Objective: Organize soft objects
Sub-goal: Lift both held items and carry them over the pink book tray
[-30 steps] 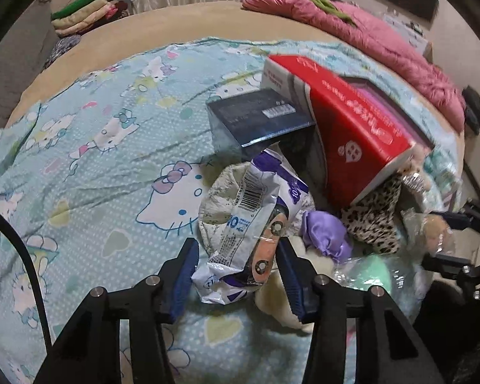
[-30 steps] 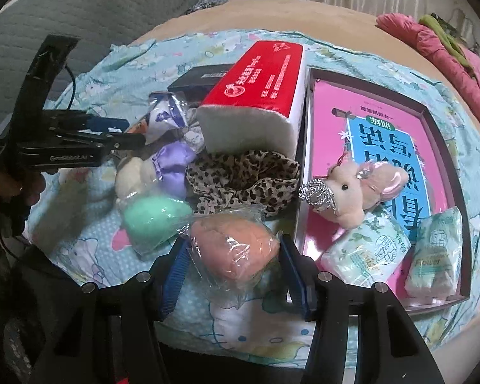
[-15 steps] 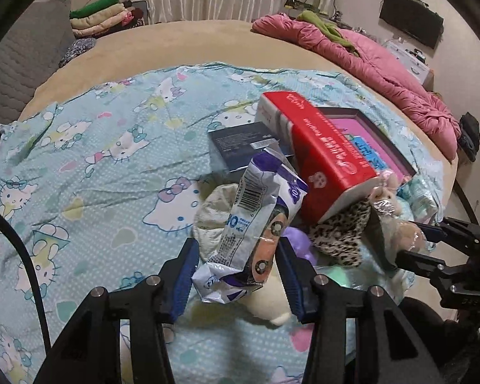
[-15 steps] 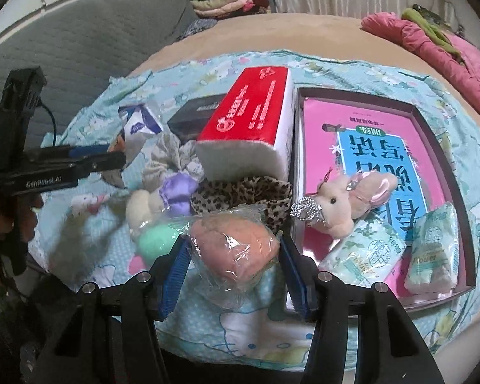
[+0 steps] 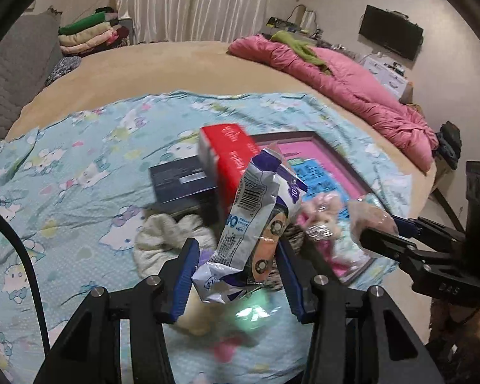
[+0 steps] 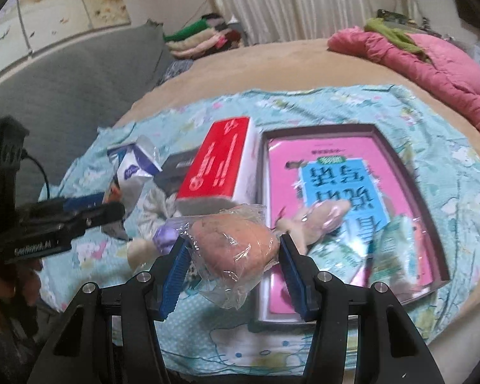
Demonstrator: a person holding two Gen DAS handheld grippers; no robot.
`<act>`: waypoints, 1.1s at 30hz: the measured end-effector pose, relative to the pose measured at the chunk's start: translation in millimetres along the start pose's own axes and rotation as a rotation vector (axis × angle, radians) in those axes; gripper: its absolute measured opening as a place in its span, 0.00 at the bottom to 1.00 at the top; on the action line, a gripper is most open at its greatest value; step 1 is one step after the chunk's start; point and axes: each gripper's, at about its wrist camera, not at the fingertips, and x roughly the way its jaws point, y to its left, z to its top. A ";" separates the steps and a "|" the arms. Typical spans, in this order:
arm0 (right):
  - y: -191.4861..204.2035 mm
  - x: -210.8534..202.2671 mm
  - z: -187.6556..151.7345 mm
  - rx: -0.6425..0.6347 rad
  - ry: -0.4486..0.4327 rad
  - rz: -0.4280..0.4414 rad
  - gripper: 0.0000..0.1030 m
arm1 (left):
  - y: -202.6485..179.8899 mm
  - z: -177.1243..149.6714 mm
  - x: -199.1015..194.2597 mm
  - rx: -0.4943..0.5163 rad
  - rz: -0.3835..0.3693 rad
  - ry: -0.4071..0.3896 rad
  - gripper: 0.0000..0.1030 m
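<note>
Both tongs are clamped and lifted over the bed (image 5: 182,64), left tongs (image 5: 236,270) gripping a crinkly snack bag (image 5: 256,220), right tongs (image 6: 232,267) squeezing a plastic-wrapped peach sponge (image 6: 235,248), so I'd guess next is dropping them into the pink tray (image 6: 396,147).

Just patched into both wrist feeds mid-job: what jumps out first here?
Each tool is already loaded: the left tool grips a crinkled white-and-purple packet, and the right tool clamps a peach-coloured soft ball in clear plastic wrap, both lifted above the Hello Kitty sheet. Behind them a red tissue pack stands beside the dark-rimmed tray with its pink liner.
</note>
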 end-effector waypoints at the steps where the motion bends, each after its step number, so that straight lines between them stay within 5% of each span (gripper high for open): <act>1: -2.1 -3.8 0.8 0.004 -0.009 -0.006 0.55 | -5.2 0.6 -0.9 0.005 -0.002 -0.004 0.48; 33: -79.3 -88.9 8.9 0.161 -0.212 -0.107 0.55 | -122.7 13.2 11.4 0.115 -0.058 0.003 0.47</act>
